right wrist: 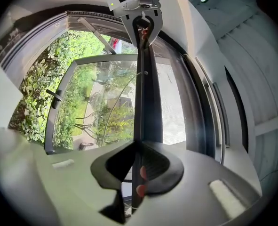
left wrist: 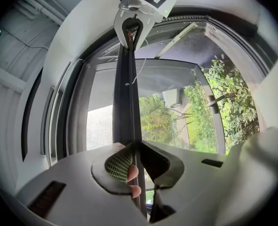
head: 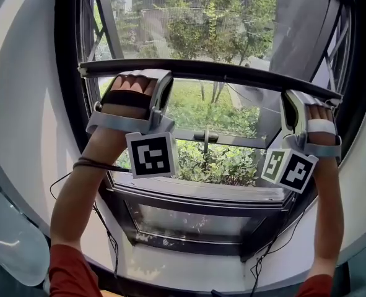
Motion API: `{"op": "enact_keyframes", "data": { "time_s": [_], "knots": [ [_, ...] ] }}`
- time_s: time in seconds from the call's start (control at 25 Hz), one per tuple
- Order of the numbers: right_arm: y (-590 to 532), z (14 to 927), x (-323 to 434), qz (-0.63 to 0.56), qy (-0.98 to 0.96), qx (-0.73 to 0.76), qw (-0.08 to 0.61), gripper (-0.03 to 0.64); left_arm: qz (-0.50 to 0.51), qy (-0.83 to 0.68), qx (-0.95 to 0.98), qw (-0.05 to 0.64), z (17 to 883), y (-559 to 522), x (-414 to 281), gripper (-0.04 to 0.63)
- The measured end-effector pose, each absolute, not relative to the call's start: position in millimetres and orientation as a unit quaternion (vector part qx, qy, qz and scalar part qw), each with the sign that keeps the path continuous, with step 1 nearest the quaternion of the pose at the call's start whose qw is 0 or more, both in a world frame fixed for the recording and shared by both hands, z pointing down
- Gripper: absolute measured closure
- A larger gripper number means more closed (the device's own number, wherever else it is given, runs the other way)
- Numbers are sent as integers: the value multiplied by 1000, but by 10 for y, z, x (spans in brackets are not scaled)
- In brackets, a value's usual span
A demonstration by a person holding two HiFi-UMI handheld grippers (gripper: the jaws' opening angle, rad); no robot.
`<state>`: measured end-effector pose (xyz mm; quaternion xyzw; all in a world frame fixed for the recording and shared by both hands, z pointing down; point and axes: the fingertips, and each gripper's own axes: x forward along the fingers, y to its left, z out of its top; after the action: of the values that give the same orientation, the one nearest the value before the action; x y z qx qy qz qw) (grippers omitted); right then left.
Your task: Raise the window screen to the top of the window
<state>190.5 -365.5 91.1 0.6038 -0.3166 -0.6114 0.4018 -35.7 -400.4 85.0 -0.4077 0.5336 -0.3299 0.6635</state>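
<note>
We've got left gripper [left wrist: 135, 149] and right gripper [right wrist: 139, 147] both clamped on the screen bar [head: 232, 72], sitting partway up the window [head: 68, 73]; lift one side faster and it'll tilt and jam, or slip free

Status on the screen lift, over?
Left gripper shut on screen bar; right gripper shut on it too. Bar partway up the window, not yet at top. Nothing seen blocking above.
</note>
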Motion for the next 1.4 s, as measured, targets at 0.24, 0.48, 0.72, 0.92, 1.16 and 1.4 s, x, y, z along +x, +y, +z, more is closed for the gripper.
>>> {"op": "enact_keyframes", "data": {
  "time_s": [0.24, 0.48, 0.72, 0.92, 1.16, 1.4],
  "knots": [
    [-3634, 362, 1908, -614, -295, 613, 399, 561, -324, 544, -386, 670, 297, -3981, -361, 540],
    [-3642, -2, 1903, -620, -267, 615, 409, 561, -320, 547, -390, 668, -23, -4014, -359, 540],
    [-3662, -168, 1877, -622, -254, 612, 416, 563, -323, 543, -403, 662, -153, -4038, -354, 540],
    [-3633, -407, 1913, -627, -238, 625, 400, 568, -317, 554, -392, 663, -361, -4047, -342, 538],
    [-3648, -820, 1850, -630, -222, 637, 384, 580, -285, 568, -383, 670, -801, -4022, -368, 538],
    [-3640, -1046, 1899, -628, -217, 641, 384, 581, -286, 570, -384, 668, -1002, -4026, -329, 538]
  ]
}}
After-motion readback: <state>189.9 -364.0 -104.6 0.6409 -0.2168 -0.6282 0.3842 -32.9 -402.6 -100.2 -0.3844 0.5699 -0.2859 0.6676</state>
